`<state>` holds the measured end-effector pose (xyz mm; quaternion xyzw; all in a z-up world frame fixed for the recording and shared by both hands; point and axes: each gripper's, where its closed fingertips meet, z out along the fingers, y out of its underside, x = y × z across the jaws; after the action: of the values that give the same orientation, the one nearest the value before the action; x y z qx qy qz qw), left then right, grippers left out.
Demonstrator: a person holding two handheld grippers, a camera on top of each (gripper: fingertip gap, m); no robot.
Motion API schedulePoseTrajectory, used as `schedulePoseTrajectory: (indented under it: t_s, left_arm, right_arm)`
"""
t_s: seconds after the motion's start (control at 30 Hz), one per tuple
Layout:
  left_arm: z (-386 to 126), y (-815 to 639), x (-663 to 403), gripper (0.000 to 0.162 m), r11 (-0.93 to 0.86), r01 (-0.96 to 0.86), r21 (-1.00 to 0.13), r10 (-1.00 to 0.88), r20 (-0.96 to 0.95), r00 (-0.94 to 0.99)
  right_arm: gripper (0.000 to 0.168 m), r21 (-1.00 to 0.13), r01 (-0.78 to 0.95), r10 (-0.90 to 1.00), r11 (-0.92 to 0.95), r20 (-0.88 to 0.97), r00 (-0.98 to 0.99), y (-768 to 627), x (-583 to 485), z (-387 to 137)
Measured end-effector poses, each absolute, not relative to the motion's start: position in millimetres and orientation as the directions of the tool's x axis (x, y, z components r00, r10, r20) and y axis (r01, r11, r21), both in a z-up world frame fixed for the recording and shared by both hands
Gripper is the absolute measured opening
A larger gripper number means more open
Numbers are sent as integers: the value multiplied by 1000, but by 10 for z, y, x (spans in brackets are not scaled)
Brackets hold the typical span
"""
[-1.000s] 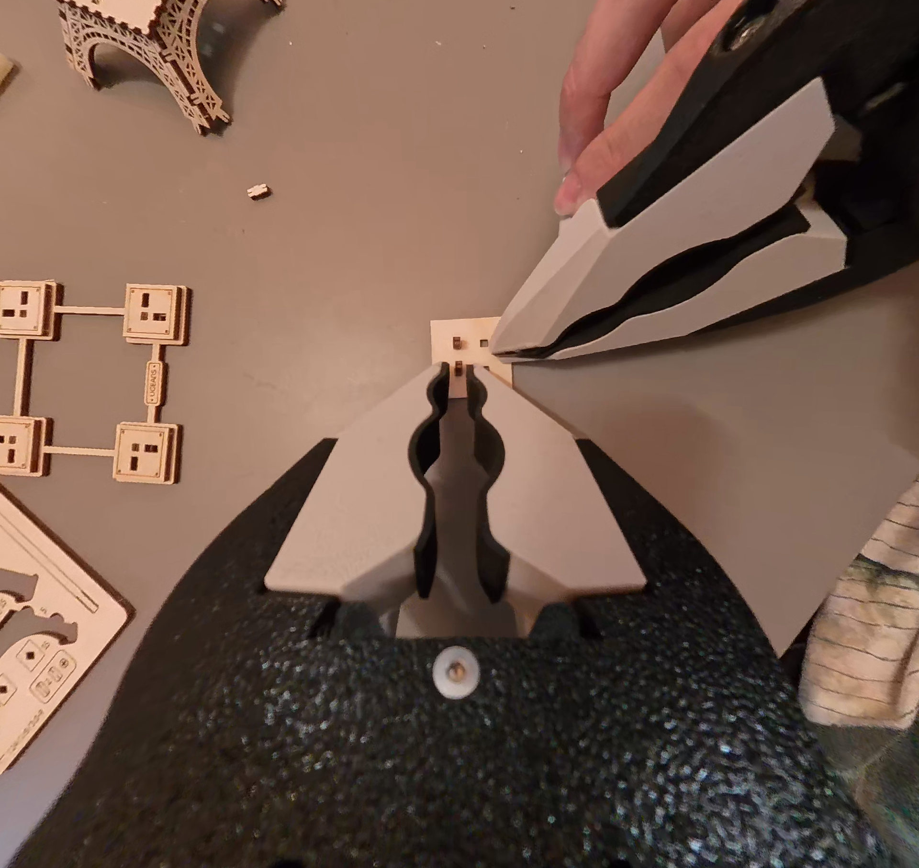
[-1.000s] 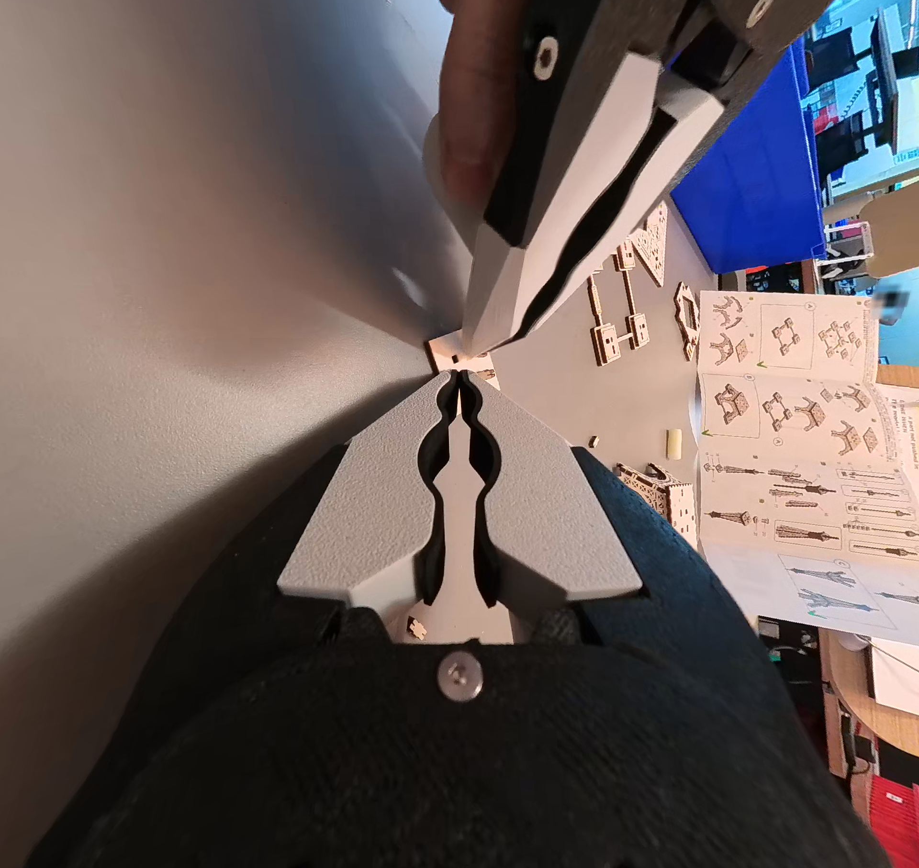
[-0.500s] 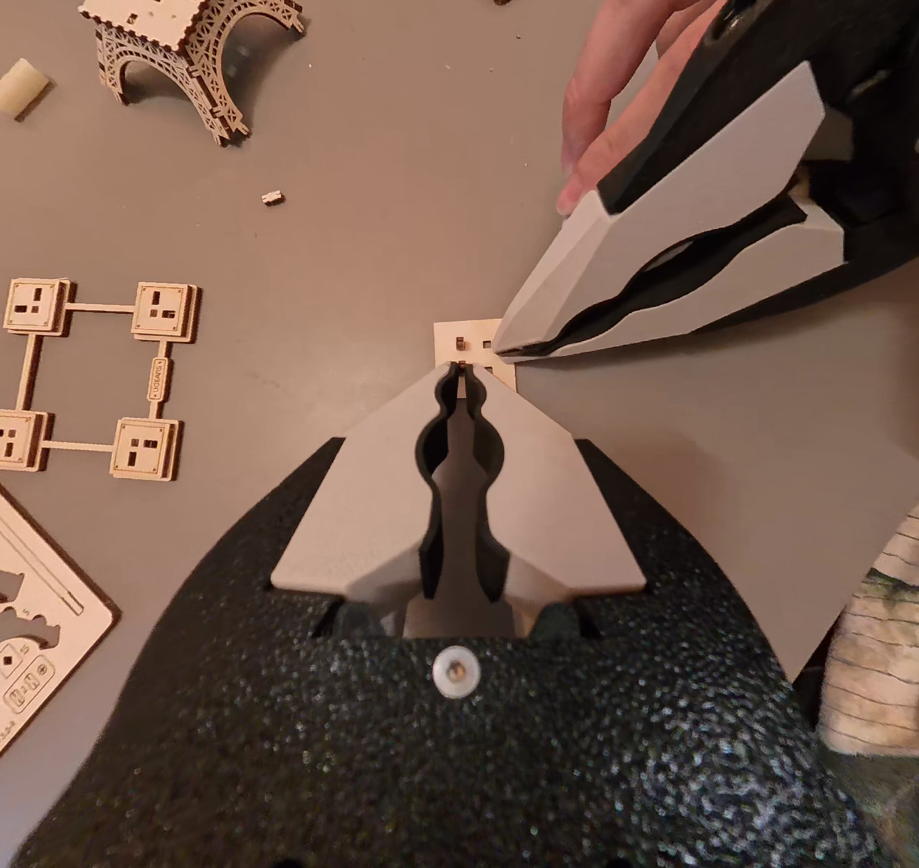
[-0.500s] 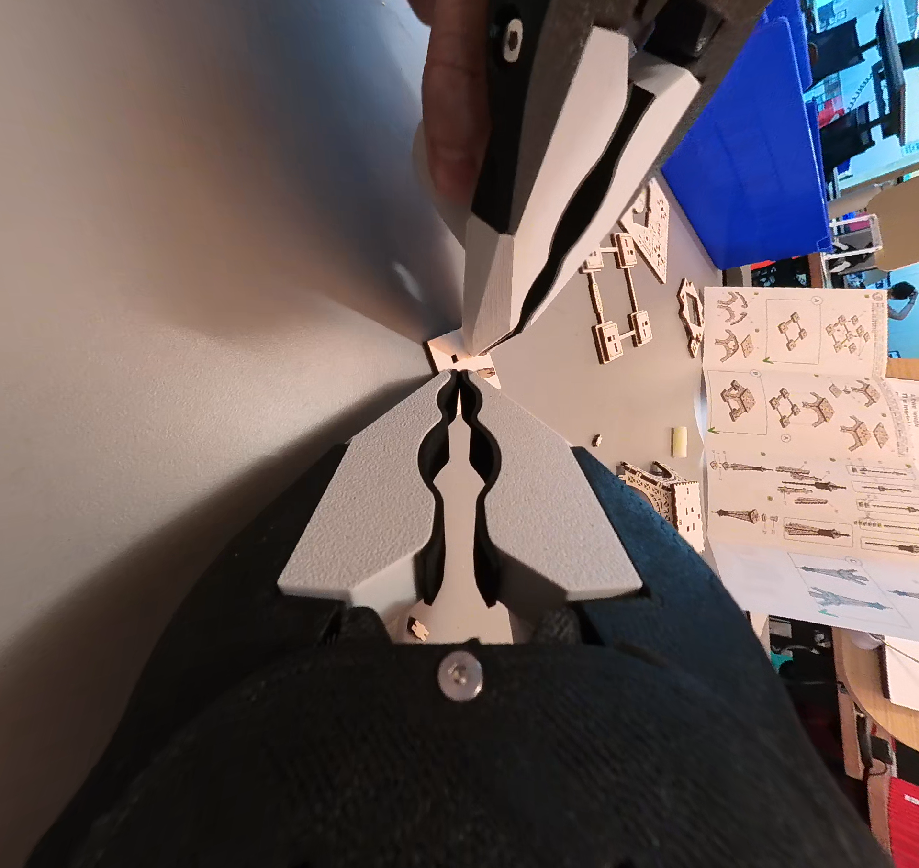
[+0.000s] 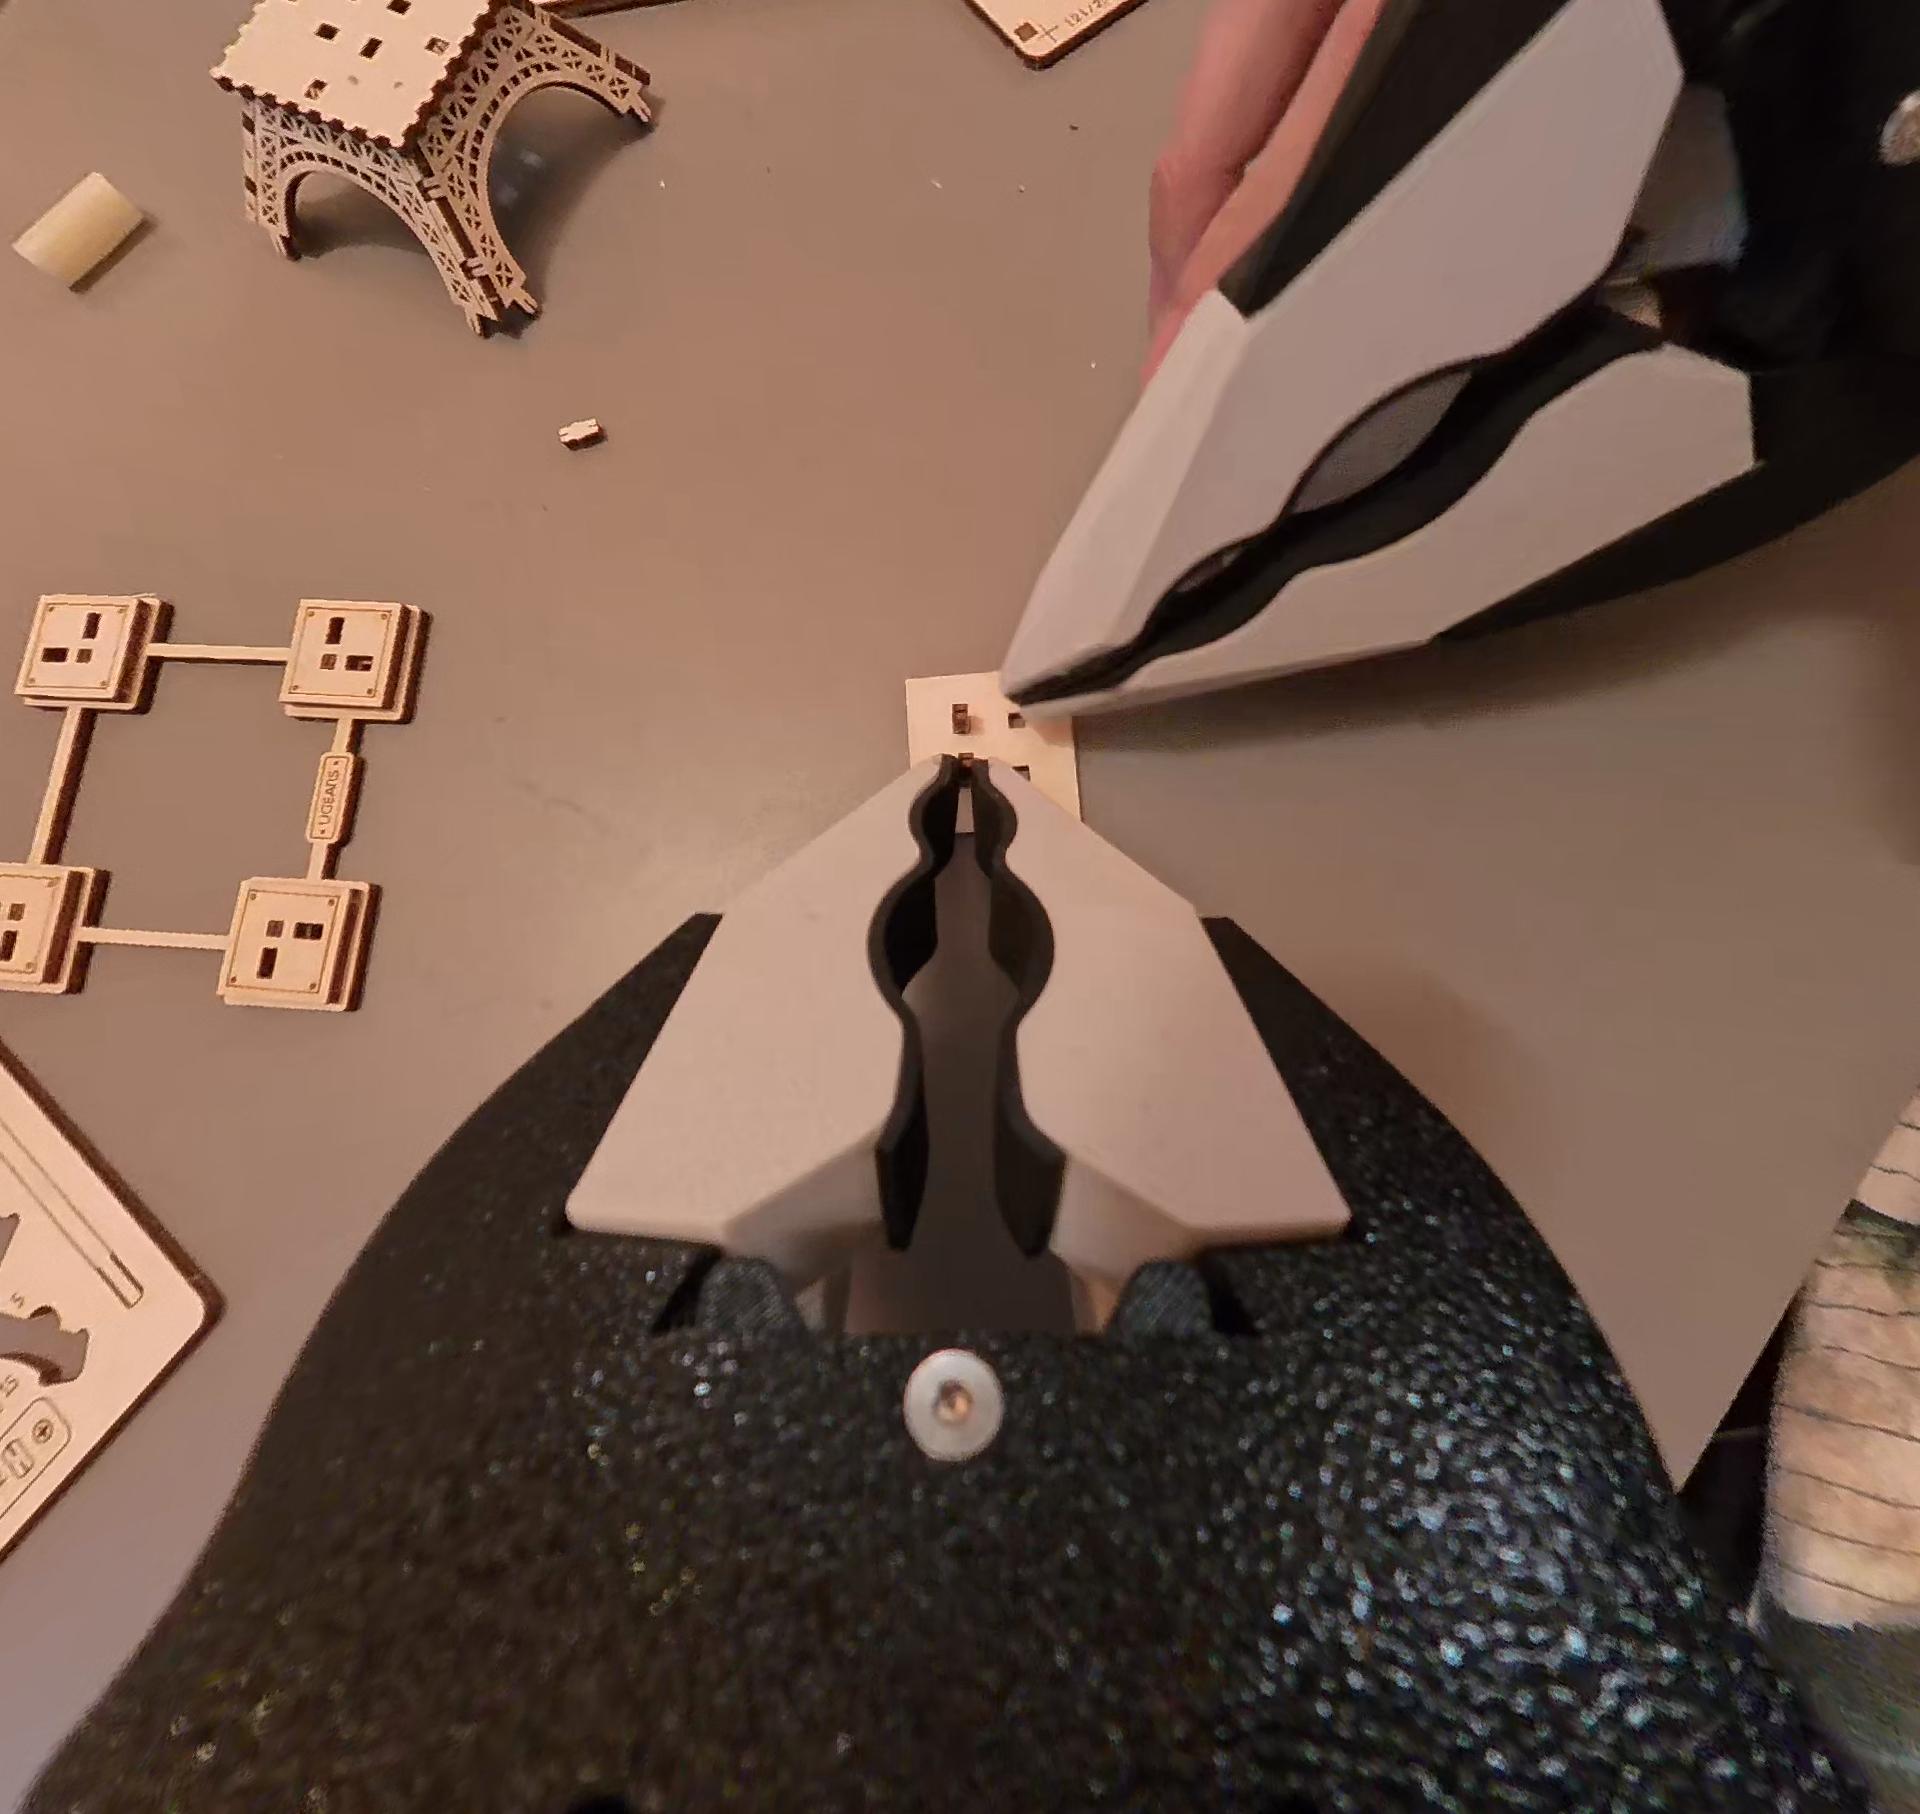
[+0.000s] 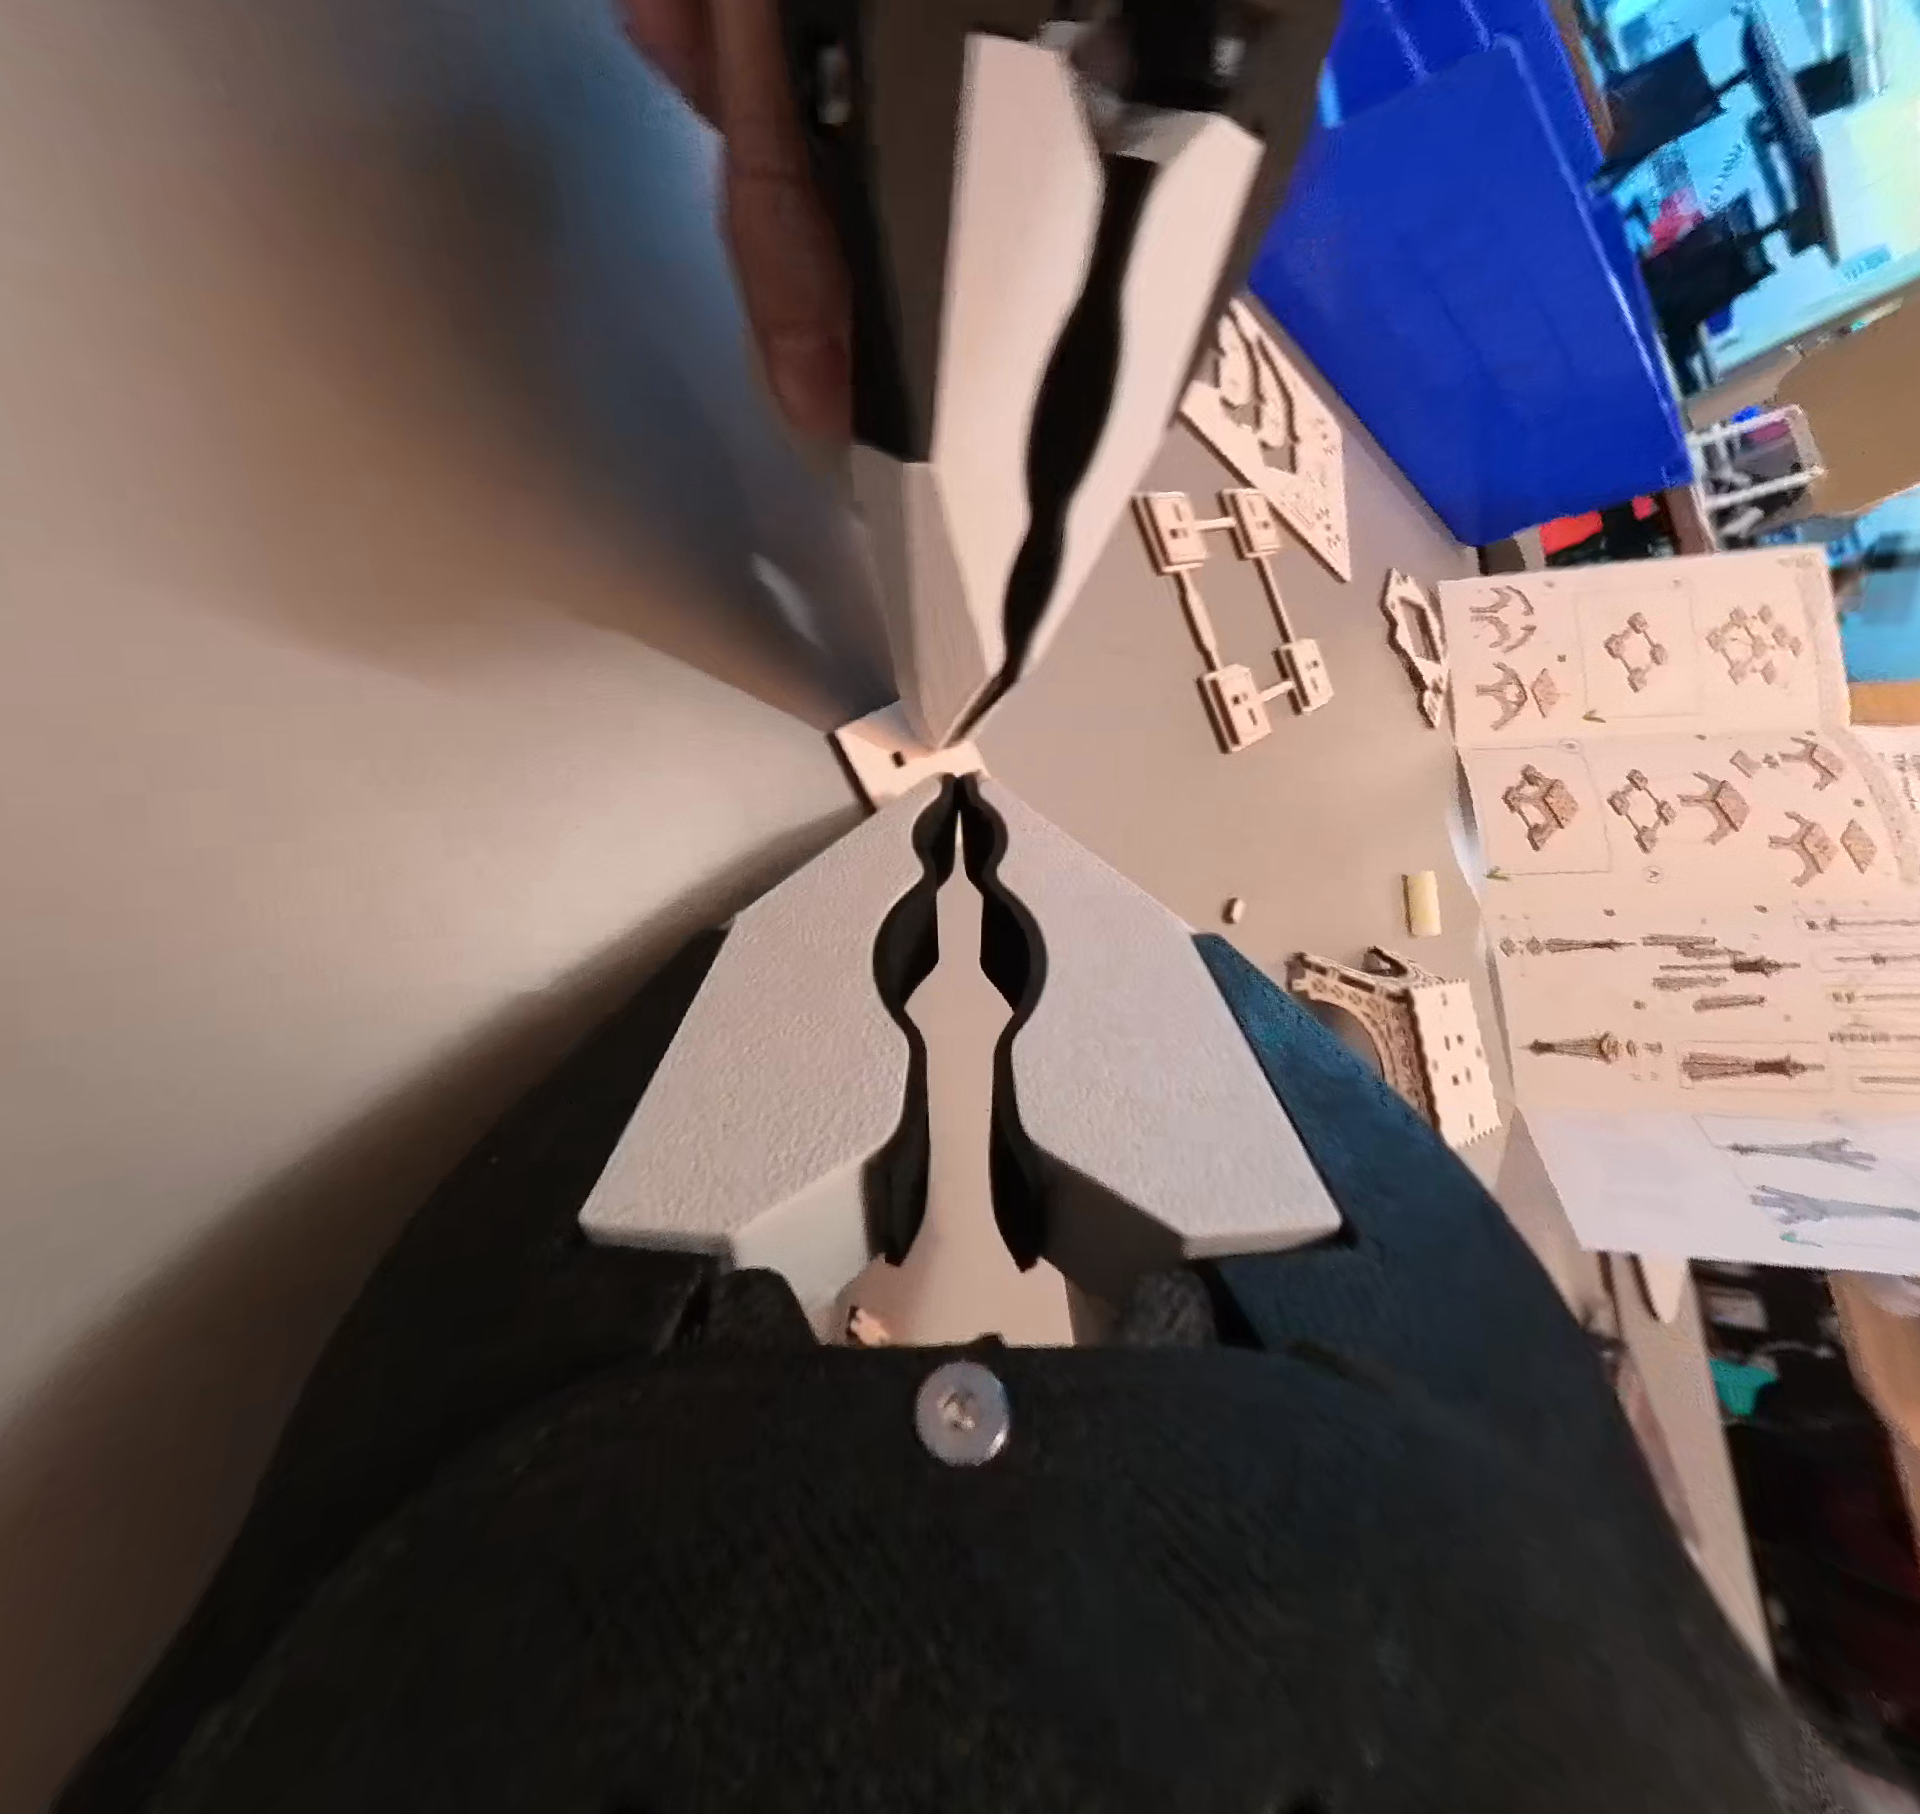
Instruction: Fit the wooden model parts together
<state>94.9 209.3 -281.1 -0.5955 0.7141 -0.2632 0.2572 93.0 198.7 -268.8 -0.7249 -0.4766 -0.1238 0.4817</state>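
A small square wooden plate with slots lies on the grey table. My left gripper is shut on a tiny wooden peg and holds it at a slot in the plate. My right gripper comes in low from the right and is shut on the plate's far corner. In the right wrist view the plate sits just past my right gripper, and the left gripper comes down on it from above. A hand holds the right gripper.
A wooden tower base stands at the far left, also in the right wrist view. A four-square frame, part sheets, a pale block and a chip lie left. An instruction leaflet and blue bin are beyond. The table edge is right. Both grippers' tips are close together, under 4 cm apart.
Both grippers stay shut at the plate. The left gripper has tilted, so more of the far table shows and it stands more upright in the right wrist view.
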Motion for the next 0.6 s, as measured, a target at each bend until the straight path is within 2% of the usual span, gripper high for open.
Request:
schedulePoseTrajectory:
  t_s: [0.1,0.2,0.33,0.47,0.6]
  left_arm:
    - [-2810,2092,950,0,162,-711,-684,-984,-62,-165]
    - [-2810,2092,949,0,179,-709,-682,-981,-72,-179]
    - [-2809,2091,952,0,191,-706,-682,-979,-76,-191]
    - [-2810,2083,935,1,189,-709,-679,-978,-63,-200]
    - [-2737,2097,925,6,188,-691,-698,-979,-73,-192]
  right_arm:
    - [0,-577,811,569,-102,634,523,2011,980,-2709]
    - [0,-474,878,555,-66,713,428,2038,1003,-2773]
    - [0,-393,919,552,-38,758,347,2050,994,-2773]
    - [0,-346,937,559,-41,770,309,2041,999,-2772]
    - [0,-367,929,556,-44,764,328,2032,1004,-2766]
